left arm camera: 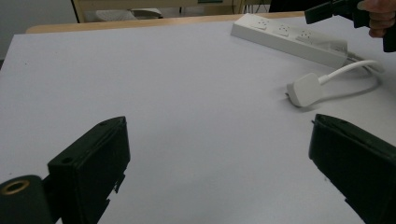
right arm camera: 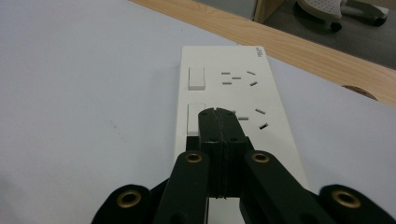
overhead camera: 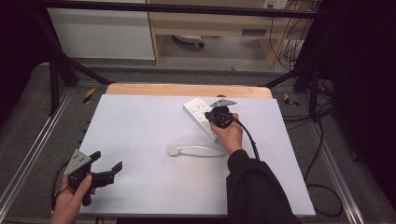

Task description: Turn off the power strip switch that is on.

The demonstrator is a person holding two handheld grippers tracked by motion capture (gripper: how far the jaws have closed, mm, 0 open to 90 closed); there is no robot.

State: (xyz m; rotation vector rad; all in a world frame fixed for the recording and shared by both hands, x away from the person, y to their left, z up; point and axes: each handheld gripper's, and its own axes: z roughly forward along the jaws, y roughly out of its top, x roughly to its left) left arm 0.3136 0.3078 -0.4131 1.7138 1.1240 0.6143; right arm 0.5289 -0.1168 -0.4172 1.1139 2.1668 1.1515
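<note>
A white power strip [overhead camera: 198,111] lies slantwise on the pale table cover [overhead camera: 140,126], right of centre. Its white cable [overhead camera: 205,149] curls back to a white plug [overhead camera: 174,150] lying flat on the cover. My right gripper [overhead camera: 214,116] is over the strip with its jaws shut and empty. In the right gripper view its tips [right arm camera: 218,114] sit just above the strip [right arm camera: 233,84], beside the second rocker switch [right arm camera: 194,119]. My left gripper [overhead camera: 107,161] is open near the front left corner, nothing between its jaws. The left gripper view looks across its open jaws [left arm camera: 219,126] toward the plug [left arm camera: 304,88] and strip [left arm camera: 289,39].
A wooden table edge [overhead camera: 187,90] shows beyond the cover. Metal frame rails [overhead camera: 42,135] run along both sides. Black cables [overhead camera: 317,177] trail on the floor at right. A cabinet and a chair base [overhead camera: 189,41] stand beyond the table.
</note>
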